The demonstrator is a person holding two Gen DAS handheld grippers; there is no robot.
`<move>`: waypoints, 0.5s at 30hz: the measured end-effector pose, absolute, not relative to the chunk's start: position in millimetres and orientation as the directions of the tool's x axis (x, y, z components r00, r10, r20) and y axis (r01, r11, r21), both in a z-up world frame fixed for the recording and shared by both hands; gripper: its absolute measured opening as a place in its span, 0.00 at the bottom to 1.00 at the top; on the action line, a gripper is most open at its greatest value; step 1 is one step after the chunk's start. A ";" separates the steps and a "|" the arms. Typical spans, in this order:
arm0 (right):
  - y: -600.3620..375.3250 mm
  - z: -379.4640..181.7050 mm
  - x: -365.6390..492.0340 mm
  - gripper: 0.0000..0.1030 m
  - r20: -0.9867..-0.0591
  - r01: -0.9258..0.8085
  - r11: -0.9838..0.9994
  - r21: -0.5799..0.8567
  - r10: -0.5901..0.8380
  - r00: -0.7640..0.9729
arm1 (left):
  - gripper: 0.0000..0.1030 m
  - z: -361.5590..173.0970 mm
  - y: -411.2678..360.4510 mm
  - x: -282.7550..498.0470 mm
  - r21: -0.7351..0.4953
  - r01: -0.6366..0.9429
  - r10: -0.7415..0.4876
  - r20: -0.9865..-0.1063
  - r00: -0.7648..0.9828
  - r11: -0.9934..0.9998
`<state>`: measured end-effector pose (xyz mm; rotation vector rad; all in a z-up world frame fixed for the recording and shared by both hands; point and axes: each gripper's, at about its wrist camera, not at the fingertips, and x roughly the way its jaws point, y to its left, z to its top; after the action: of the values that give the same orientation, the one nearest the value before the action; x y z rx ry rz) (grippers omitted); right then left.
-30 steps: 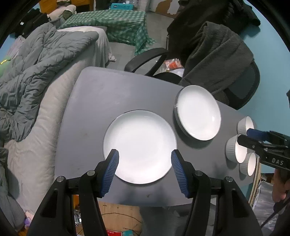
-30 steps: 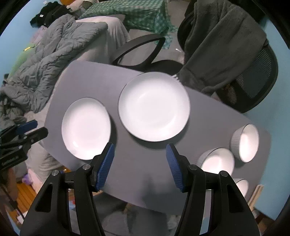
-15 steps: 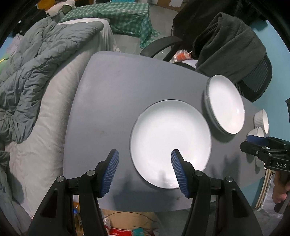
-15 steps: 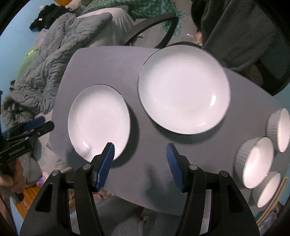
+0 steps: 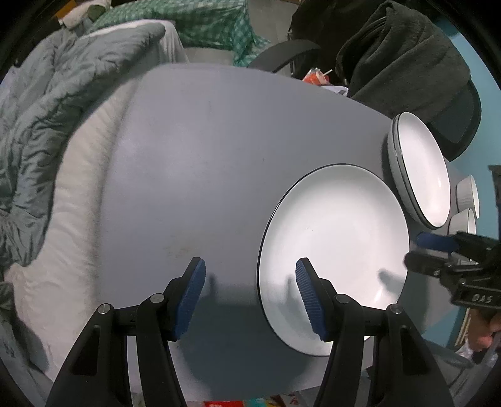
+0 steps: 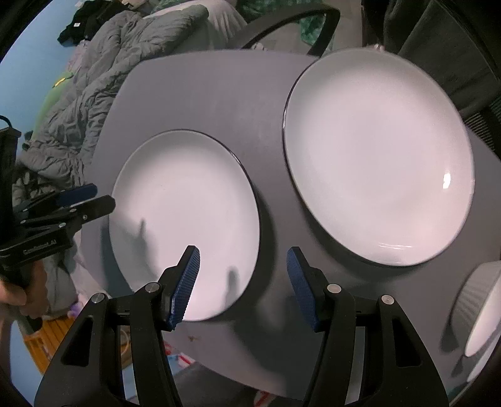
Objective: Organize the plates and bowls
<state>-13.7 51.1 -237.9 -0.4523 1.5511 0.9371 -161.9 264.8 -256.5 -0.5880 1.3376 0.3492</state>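
Left gripper (image 5: 250,296) is open, nothing between its blue pads; it hangs over the near left rim of the flat plate (image 5: 335,250), one pad above the plate, the other above bare table (image 5: 203,150). Right gripper (image 6: 242,288) is likewise open and empty, straddling the near right rim of the same plate (image 6: 184,222), left pad over the plate, right pad over the table (image 6: 203,94).

Flat plate lies near the table's near edge, white with a dark rim. Deep plate (image 6: 379,156) sits just beside it, farther and to the right; the two are apart. From the left wrist view the deep plate (image 5: 419,169) looks like two stacked. Ribbed bowls (image 5: 468,197) stand at the right end; one bowl (image 6: 482,313) is near the right gripper.

Beyond the table: grey duvet (image 5: 47,109) at left, chair (image 5: 451,125) with dark cloth (image 5: 400,56) at far right, checked cloth (image 5: 194,22) farthest back.
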 end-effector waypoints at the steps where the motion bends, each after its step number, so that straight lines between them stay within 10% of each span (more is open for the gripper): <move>1: 51.1 -243.1 -13.2 0.57 -0.953 -0.737 0.605 0.303 0.212 -0.218 | 0.59 -259.7 265.6 -161.5 -0.209 -0.560 -0.103 -0.971 0.215 0.802; 15: 41.9 -256.9 -3.5 0.46 -0.933 -0.670 0.649 0.360 0.244 -0.264 | 0.51 -276.4 271.6 -153.3 -0.263 -0.554 -0.156 -0.960 0.233 0.790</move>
<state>-3.5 41.9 -256.9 -0.3582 1.6159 0.9078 -153.3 271.6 -276.4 -0.6472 1.3312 0.3010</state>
